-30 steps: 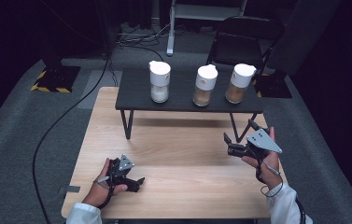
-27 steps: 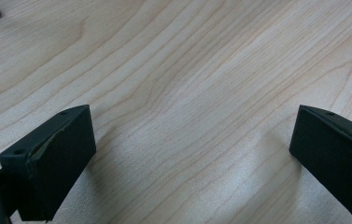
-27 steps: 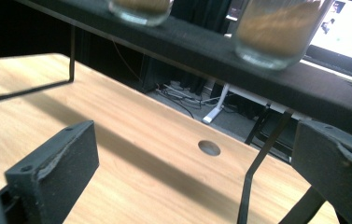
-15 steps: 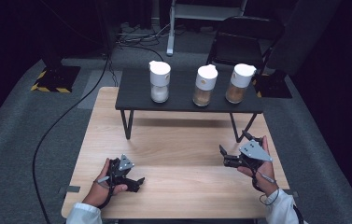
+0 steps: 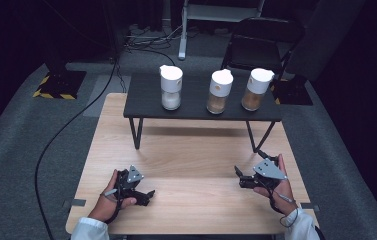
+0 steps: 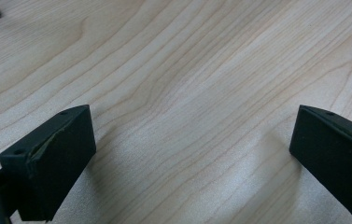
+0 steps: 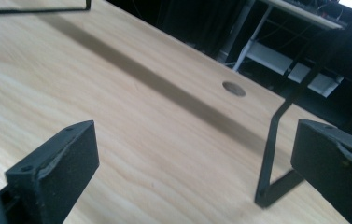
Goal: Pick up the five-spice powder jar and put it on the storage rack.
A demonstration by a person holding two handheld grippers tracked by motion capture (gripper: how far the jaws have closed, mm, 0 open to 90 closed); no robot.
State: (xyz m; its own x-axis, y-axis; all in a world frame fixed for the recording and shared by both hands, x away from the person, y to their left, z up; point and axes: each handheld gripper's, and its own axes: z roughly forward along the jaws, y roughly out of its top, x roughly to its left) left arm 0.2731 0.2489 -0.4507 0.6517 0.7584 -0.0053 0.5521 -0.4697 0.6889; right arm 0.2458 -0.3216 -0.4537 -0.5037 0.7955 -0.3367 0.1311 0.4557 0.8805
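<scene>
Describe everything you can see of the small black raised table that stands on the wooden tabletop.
The small black table has a flat, dark, matte rectangular top on thin black bent legs, metal by the look of them. It stands upright and level on the far half of the wooden tabletop, throwing a shadow beneath. Three white-lidded jars rest on it in a row: one with white contents, two with brownish contents. The right gripper view shows one leg's foot on the wood.

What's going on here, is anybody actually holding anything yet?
Not yet. A person sits at a wooden table with a two-jaw gripper in each hand. The left gripper and the right gripper are both open and empty, low over bare wood. Three white-lidded jars stand untouched in a row on a small black raised shelf at the far side.
</scene>
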